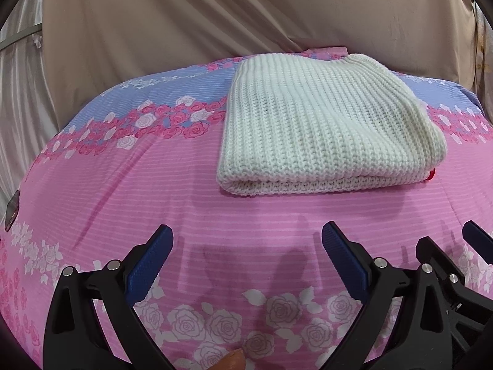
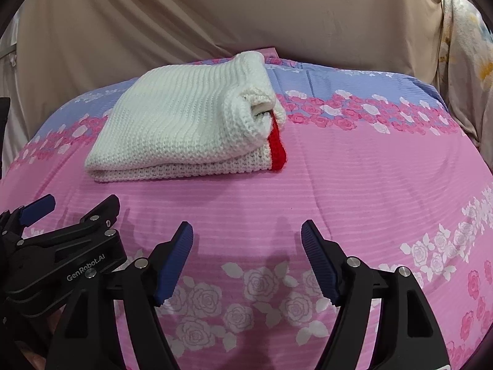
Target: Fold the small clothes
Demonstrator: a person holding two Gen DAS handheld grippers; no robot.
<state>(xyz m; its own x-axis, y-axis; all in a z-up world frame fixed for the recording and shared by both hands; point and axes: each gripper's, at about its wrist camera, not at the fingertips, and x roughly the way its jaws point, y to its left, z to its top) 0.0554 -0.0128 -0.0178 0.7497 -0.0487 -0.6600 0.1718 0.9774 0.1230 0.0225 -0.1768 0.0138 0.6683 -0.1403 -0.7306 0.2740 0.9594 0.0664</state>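
Observation:
A white knitted garment point(image 1: 323, 123) lies folded in a thick rectangle on the pink floral bedspread point(image 1: 154, 185). In the right wrist view the garment point(image 2: 185, 123) shows a red edge point(image 2: 277, 145) at its right end. My left gripper point(image 1: 246, 237) is open and empty, a little in front of the garment's near edge. My right gripper point(image 2: 246, 234) is open and empty, in front of the garment and to its right. Each gripper shows at the edge of the other's view: the right one point(image 1: 446, 262) and the left one point(image 2: 77, 209).
The bedspread turns blue with pink roses point(image 2: 339, 86) toward the back. A beige draped cloth point(image 1: 215, 15) hangs behind the bed. A floral fabric point(image 2: 465, 61) hangs at the far right. A small dark object point(image 1: 12, 209) lies at the bed's left edge.

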